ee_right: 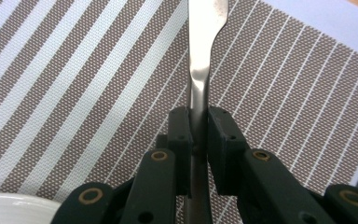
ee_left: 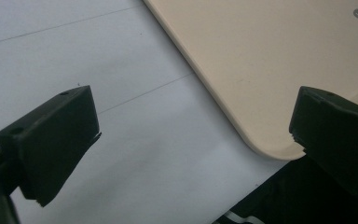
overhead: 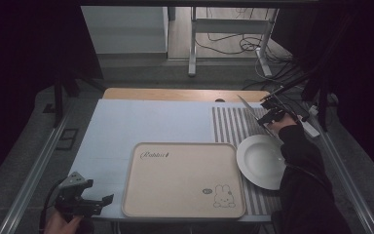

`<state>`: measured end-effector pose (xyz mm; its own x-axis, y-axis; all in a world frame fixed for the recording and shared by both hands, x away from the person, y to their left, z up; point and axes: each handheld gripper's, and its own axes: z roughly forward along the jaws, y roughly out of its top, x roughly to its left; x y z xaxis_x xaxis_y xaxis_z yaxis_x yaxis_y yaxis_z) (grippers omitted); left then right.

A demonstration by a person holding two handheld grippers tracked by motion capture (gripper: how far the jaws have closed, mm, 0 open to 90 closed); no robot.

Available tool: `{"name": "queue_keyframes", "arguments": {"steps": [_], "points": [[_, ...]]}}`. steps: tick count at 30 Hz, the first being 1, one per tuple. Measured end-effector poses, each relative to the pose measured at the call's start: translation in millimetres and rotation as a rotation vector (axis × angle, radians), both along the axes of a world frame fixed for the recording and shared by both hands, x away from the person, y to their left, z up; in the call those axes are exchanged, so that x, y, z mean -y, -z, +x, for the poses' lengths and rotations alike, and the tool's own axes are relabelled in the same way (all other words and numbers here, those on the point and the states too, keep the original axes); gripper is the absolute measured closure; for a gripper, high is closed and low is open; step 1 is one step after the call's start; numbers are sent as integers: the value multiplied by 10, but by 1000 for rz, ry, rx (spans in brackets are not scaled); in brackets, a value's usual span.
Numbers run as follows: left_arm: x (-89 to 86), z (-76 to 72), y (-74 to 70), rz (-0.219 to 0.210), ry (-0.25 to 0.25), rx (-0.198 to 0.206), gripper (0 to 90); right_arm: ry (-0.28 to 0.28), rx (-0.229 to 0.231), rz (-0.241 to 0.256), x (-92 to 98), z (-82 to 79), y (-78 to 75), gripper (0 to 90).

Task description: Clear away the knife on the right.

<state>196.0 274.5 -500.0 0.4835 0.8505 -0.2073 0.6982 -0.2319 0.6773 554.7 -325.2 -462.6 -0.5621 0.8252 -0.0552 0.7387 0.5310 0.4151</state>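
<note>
Fingers of the right gripper (ee_right: pixel 199 135) clamp a metal knife (ee_right: pixel 200 46) at its handle; its long axis runs forward along the jaws, over the striped placemat (ee_right: pixel 74 84) beyond the white plate (overhead: pixel 262 161). Left gripper (ee_left: pixel 191 135), jaws wide and empty, hovers just beside the near-left corner of the beige tray (overhead: pixel 180 180).

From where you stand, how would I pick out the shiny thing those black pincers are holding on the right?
Start at the brown-and-white striped woven placemat on the table's right side, beyond the round white plate. Above the mat, the right gripper clamps a flat silver metal table knife by its handle, blade pointing away. It is the one slim, mirror-bright piece there; the beige tray and plate are broad and matte.
</note>
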Motion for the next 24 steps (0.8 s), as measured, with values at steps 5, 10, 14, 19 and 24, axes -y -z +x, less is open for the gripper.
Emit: {"name": "queue_keyframes", "arguments": {"steps": [5,10,14,19,24], "points": [[0,0,0,0,0,0,10,2,12,10,24,-2,-79,809],[0,1,0,0,0,0,10,8,26,17,59,-7,-186,809],[1,1,0,1,1,0,10,9,28,25,79,-22,-241,808],[4,2,0,2,0,-1,10,2,45,43,88,-92,-347,808],[6,3,0,3,0,-1,10,-2,48,66,70,-165,-423,808]]}}
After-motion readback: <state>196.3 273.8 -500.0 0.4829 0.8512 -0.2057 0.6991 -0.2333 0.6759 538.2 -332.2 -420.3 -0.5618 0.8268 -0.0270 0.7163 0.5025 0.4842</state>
